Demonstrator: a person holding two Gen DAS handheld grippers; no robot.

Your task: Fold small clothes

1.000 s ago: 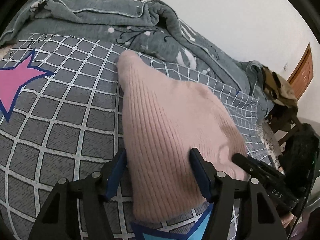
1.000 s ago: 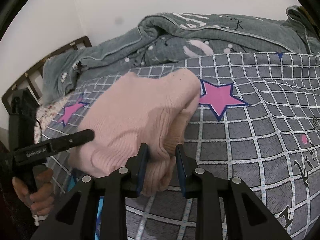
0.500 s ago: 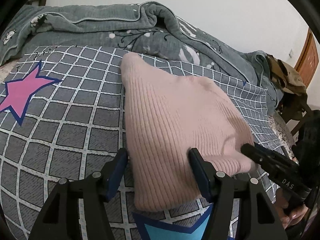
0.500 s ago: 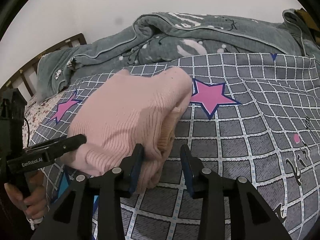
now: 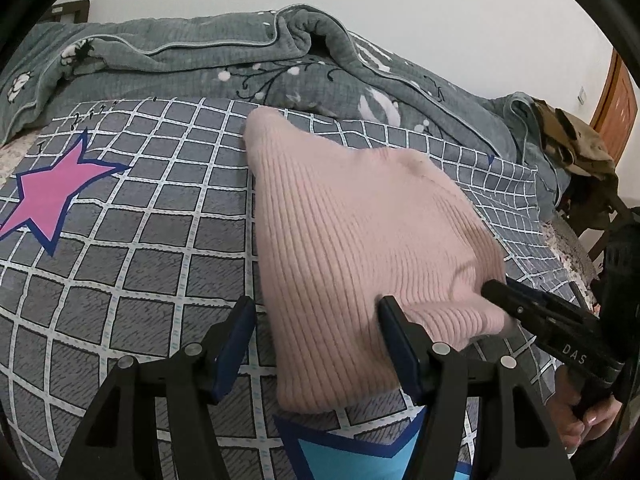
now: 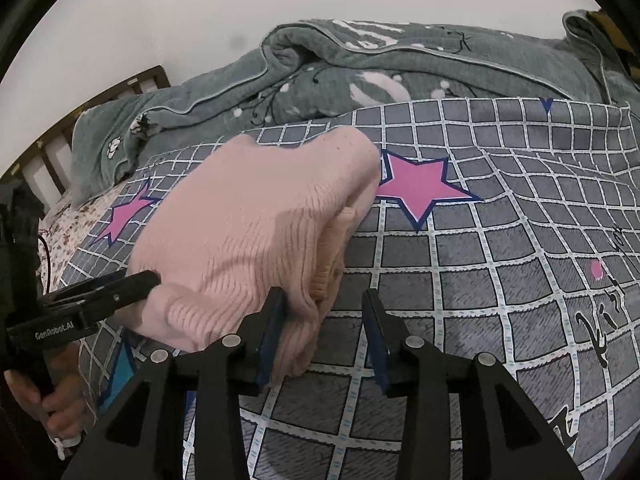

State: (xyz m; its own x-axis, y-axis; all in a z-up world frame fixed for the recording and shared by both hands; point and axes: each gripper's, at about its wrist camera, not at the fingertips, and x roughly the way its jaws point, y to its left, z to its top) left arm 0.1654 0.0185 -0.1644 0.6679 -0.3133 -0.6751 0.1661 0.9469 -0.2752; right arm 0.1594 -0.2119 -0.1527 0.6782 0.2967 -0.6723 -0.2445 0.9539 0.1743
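Note:
A pink ribbed knit garment (image 5: pixel 352 248) lies folded in a bundle on the grey checked bed cover (image 5: pixel 120 248); it also shows in the right wrist view (image 6: pixel 248 240). My left gripper (image 5: pixel 318 328) is open, its jaws standing either side of the garment's near edge. My right gripper (image 6: pixel 324 324) is open at the garment's other near corner; its left finger touches the fabric. Each gripper shows in the other's view, the right gripper (image 5: pixel 532 316) at the right and the left gripper (image 6: pixel 100 296) at the left.
A crumpled grey-green quilt (image 5: pixel 240 64) lies along the wall behind the garment. Pink stars (image 6: pixel 420 188) mark the cover. A chair with clothes (image 5: pixel 576 160) and a wooden door (image 5: pixel 616 108) stand at the far right. A wooden headboard (image 6: pixel 80 128) is at the left.
My right gripper has opened and let go of the garment's corner, then drawn back a little. My left gripper stays open and has pulled back slightly. The garment rests folded on the bed.

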